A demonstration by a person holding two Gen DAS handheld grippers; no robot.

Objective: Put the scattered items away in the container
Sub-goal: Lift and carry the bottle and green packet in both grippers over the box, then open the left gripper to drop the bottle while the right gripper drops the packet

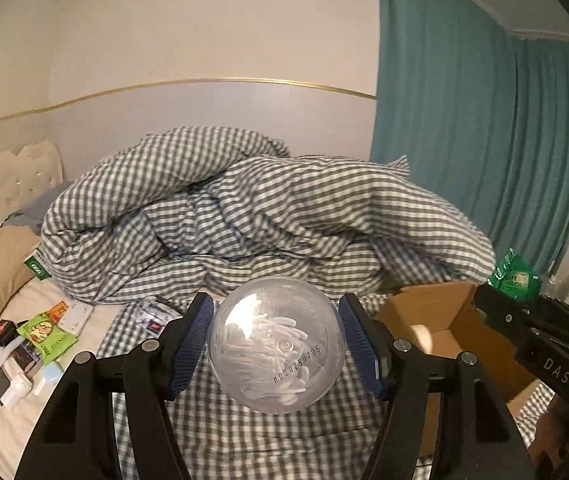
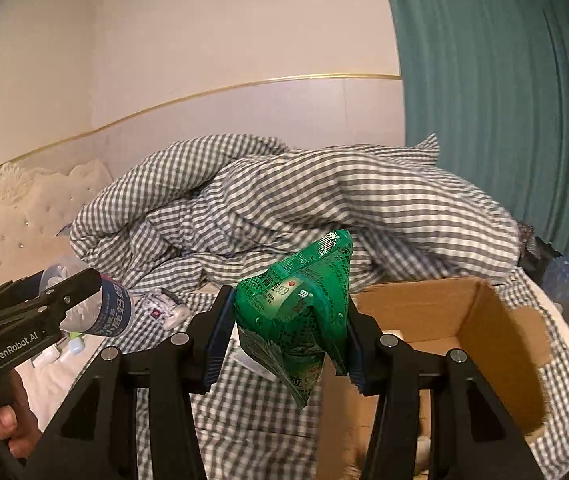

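Left wrist view: left gripper [image 1: 275,346] clamps a clear bottle [image 1: 275,346] stamped "MD20250705" above the bed [image 1: 244,432]. Right gripper [image 2: 288,328], marked "DAS", pinches a green packet [image 2: 296,308] beside the cardboard box [image 2: 500,344].

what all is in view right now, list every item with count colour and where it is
clear tub: 1, see-through with white pieces inside, held over the checked bedding
green packet: 1, green, held beside the box
cardboard box: 1, brown, open, on the bed at right
checked duvet: 1, grey and white, heaped at the back of the bed
scattered small items: several, mixed colours, on the cream sheet at left; exact count unclear
curtain: 1, teal, right wall
headboard: 1, cream, tufted, far left
left gripper: 1, black with blue pads, shut on the tub
right gripper: 1, black with blue pads, shut on the packet
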